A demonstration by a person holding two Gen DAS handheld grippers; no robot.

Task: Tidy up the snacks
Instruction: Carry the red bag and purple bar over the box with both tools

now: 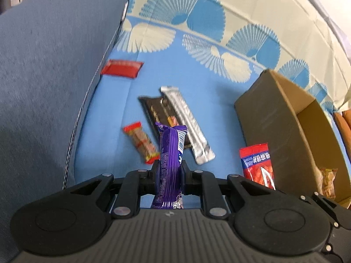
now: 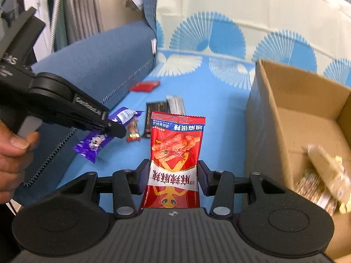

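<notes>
My left gripper (image 1: 170,168) is shut on a purple snack bar (image 1: 170,153) and holds it above the blue mat; it also shows in the right wrist view (image 2: 114,129) with the purple bar (image 2: 96,140). My right gripper (image 2: 172,175) is shut on a red snack packet (image 2: 175,153), which also shows in the left wrist view (image 1: 257,164), beside the open cardboard box (image 2: 285,118). On the mat lie a silver bar (image 1: 186,122), a dark packet (image 1: 158,114), a small red-ended candy (image 1: 141,141) and a red packet (image 1: 121,68).
The cardboard box (image 1: 274,127) holds some tan snack packs (image 2: 322,175). A blue cushion (image 1: 48,87) borders the mat on the left. The patterned blue and cream cloth (image 1: 197,22) runs behind.
</notes>
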